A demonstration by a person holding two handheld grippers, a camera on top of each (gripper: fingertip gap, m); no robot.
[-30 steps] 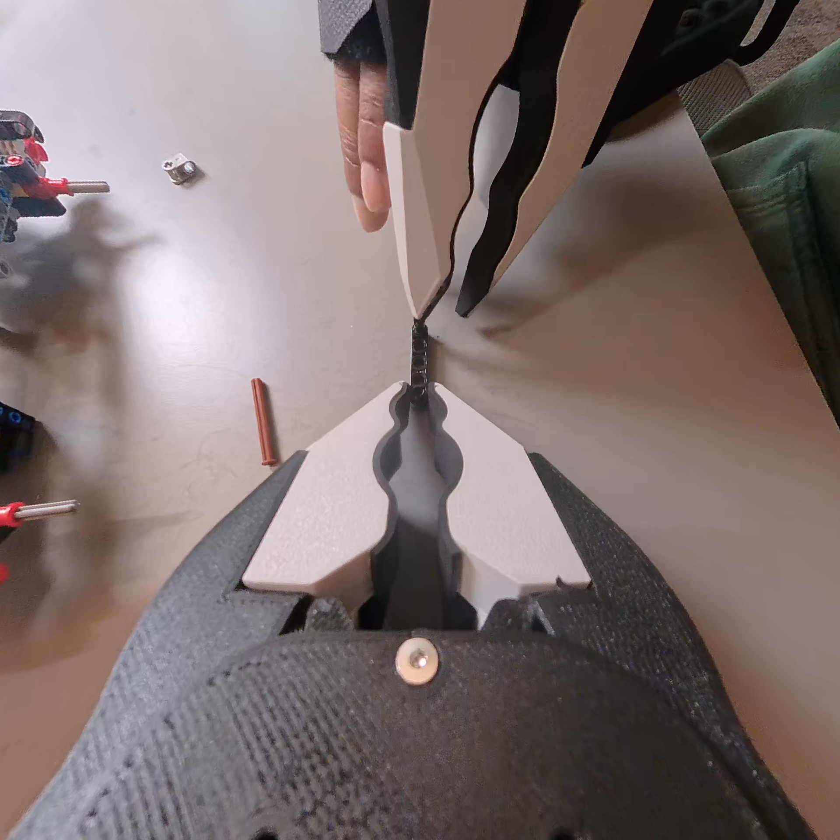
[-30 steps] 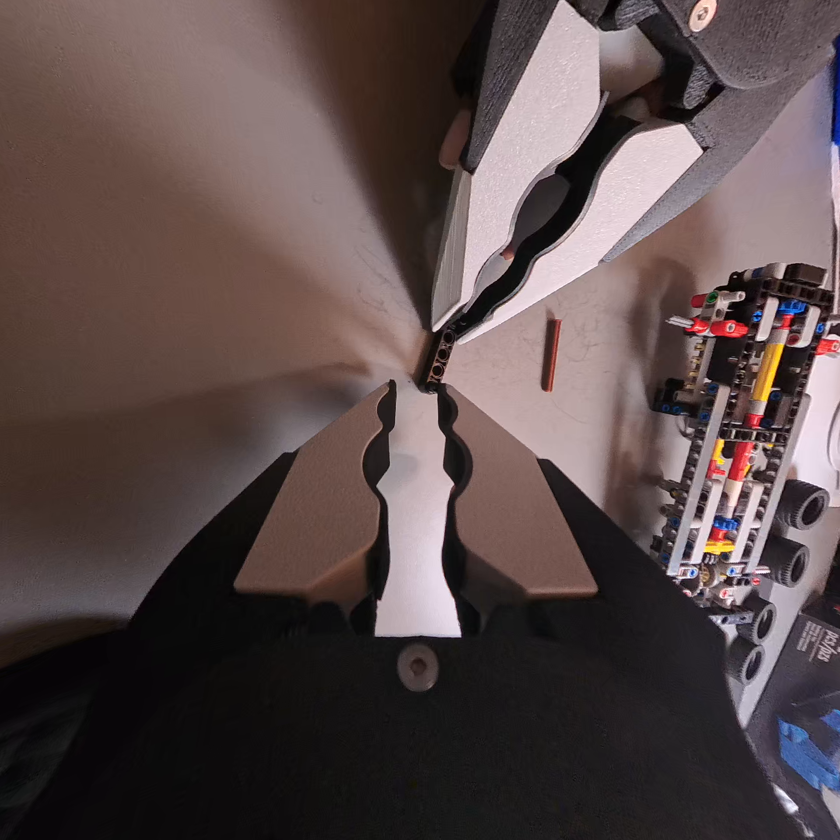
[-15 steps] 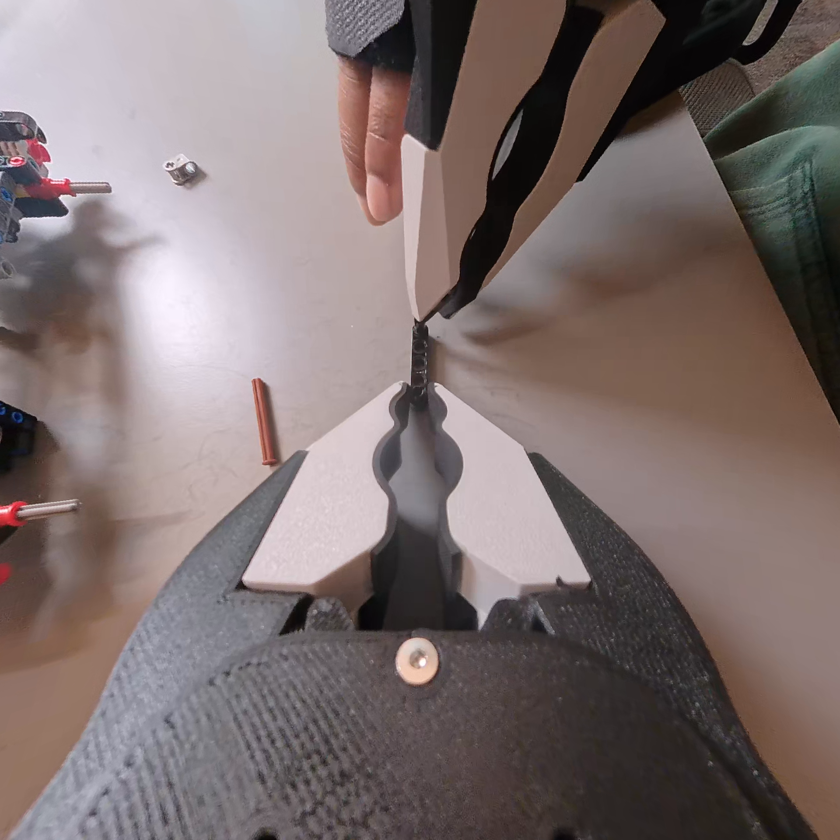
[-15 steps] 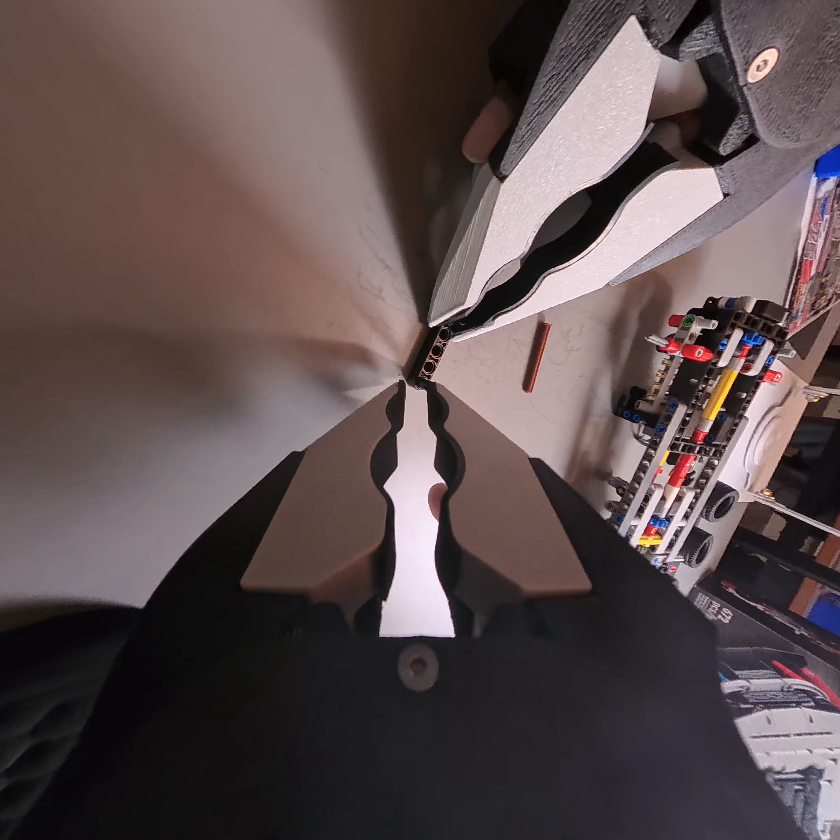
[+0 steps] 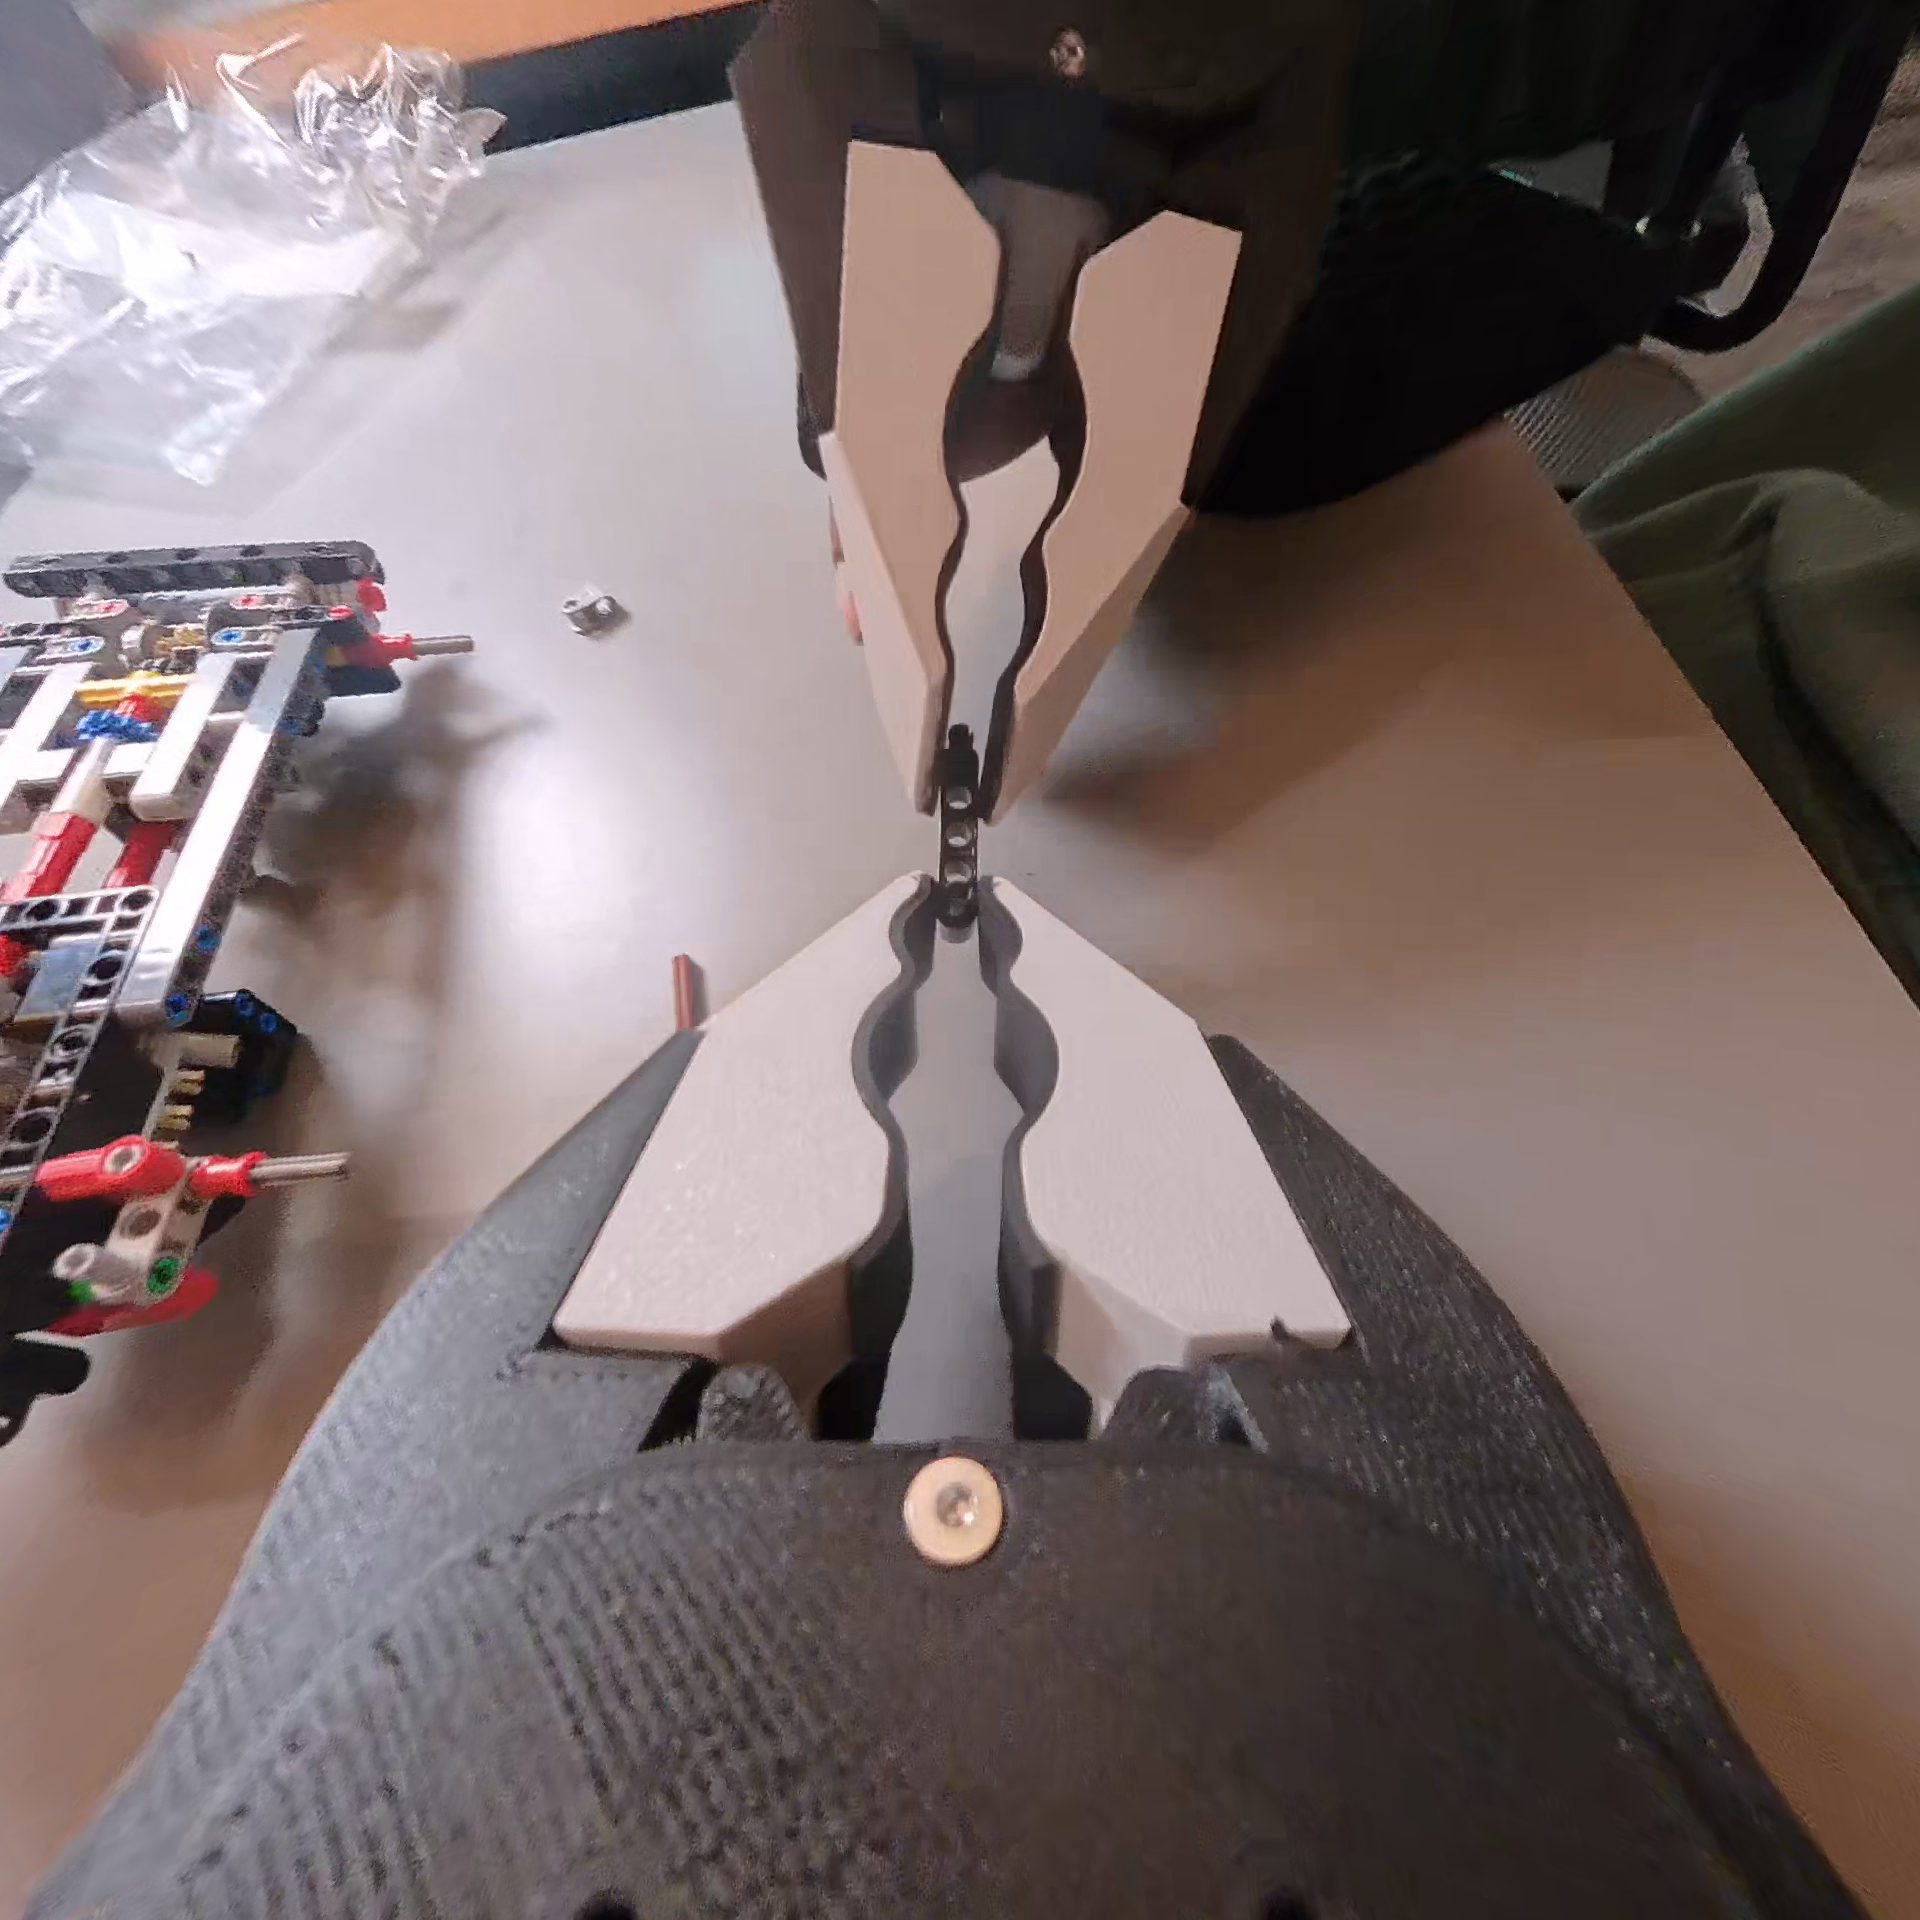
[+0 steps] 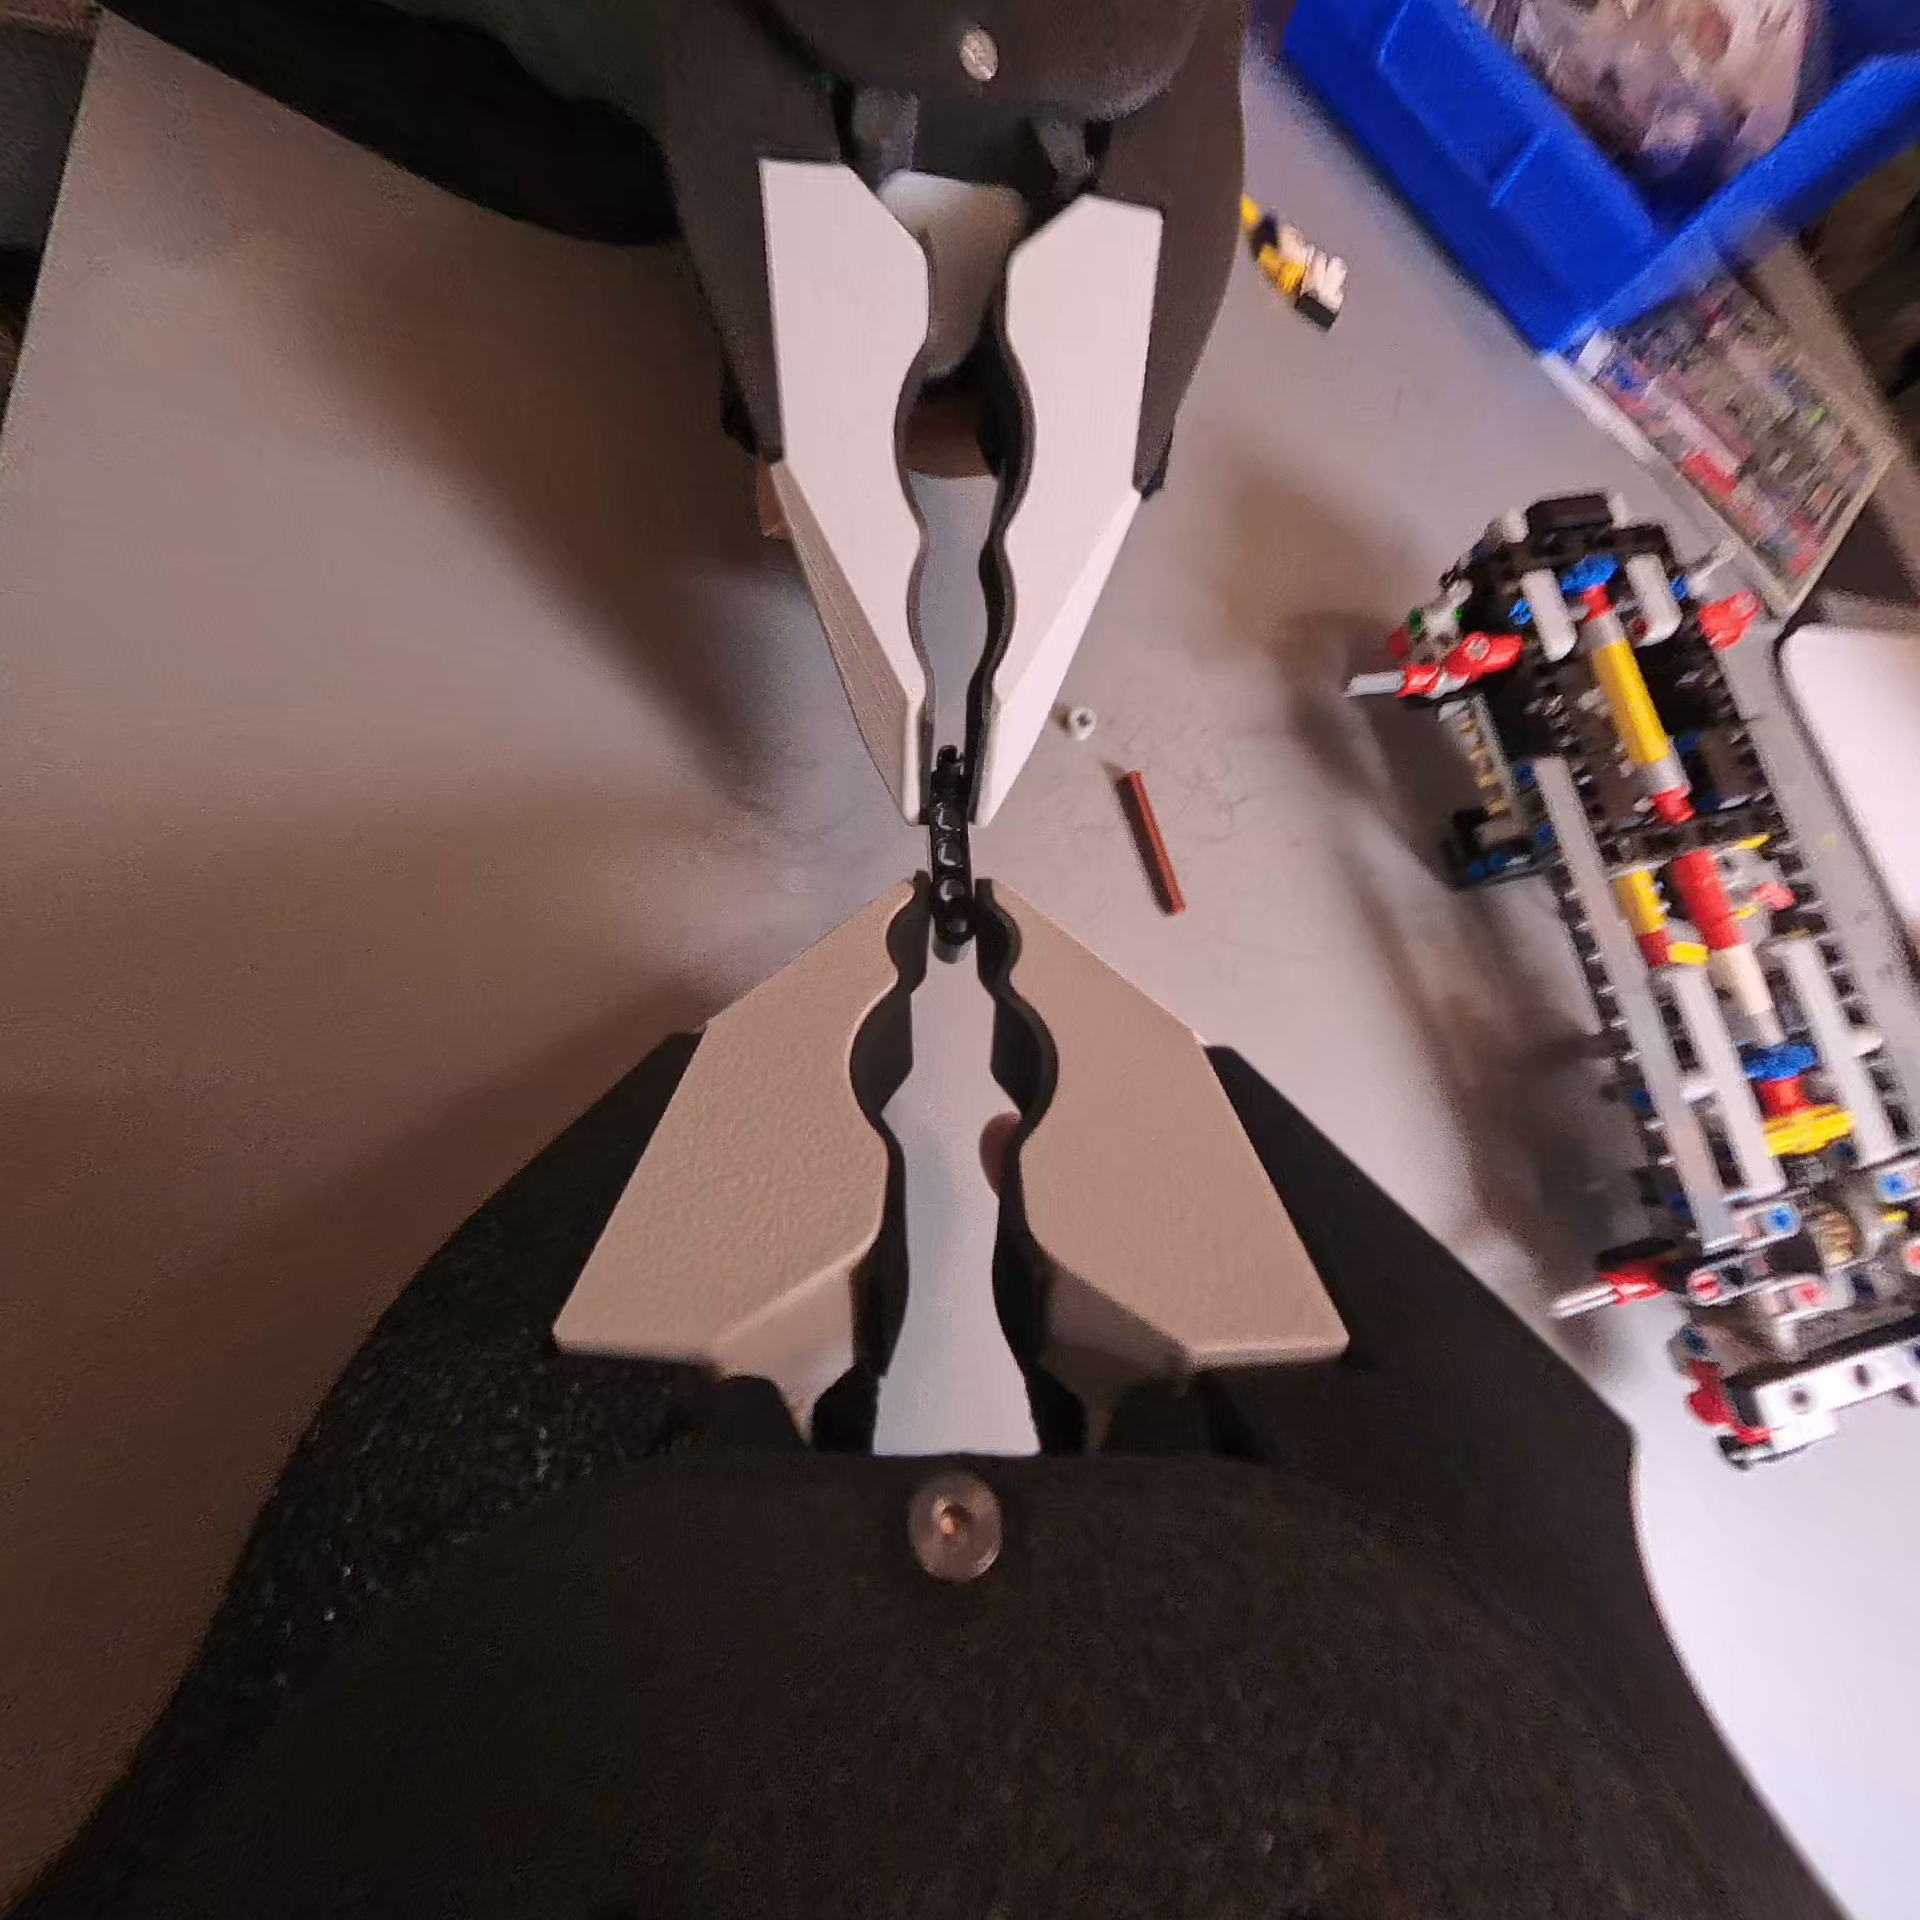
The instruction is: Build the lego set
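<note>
**Both claws pinch one black beam**

The left gripper (image 5: 954, 902) and right gripper (image 6: 951, 914) face tip to tip, each closed on an end of the black beam (image 5: 958, 831) — held above the table (image 5: 1351, 935). The lego chassis (image 6: 1683, 966) lies at the right view's three o'clock.

A beam (image 5: 958, 831) spans between my left tool (image 5: 951, 902) and right tool (image 5: 961, 795); the chassis (image 5: 135, 831) sits on the counter (image 5: 1351, 935) to my left, seemingly beyond a rod (image 5: 686, 987).
</note>
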